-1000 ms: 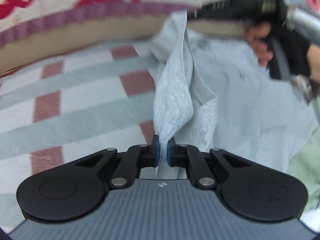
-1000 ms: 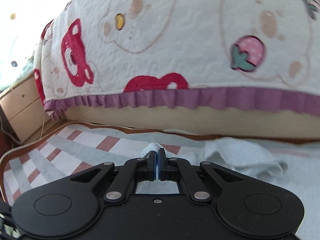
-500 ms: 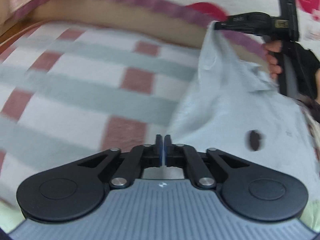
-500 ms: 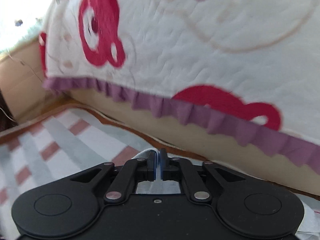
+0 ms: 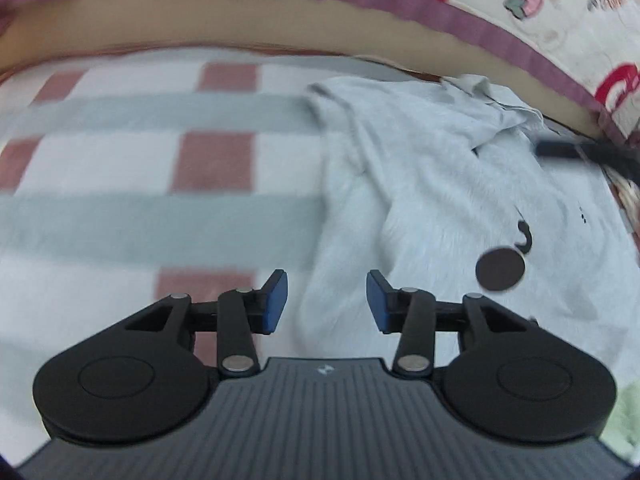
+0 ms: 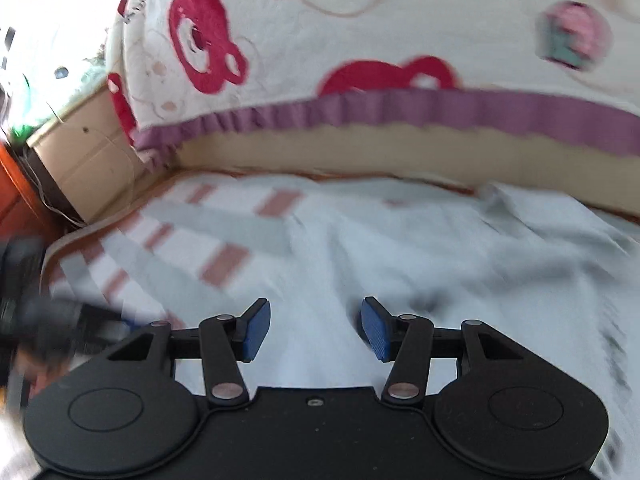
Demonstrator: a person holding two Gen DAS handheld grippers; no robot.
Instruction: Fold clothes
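Note:
A light grey shirt with a dark round print lies spread on the checked blanket. It also shows in the right wrist view. My left gripper is open and empty, low over the shirt's left edge. My right gripper is open and empty, low over the shirt's middle. The right gripper's finger shows as a dark bar at the right edge of the left wrist view. The left gripper is a dark blur at the left of the right wrist view.
A quilt with red bears and a purple frill hangs over a tan mattress edge along the far side. A beige cabinet stands at the far left. A pale green cloth lies at the lower right.
Both grippers have opened and let go of the shirt. The shirt has dropped from its held-up edge and now lies flat on the blanket. Both grippers have moved lower.

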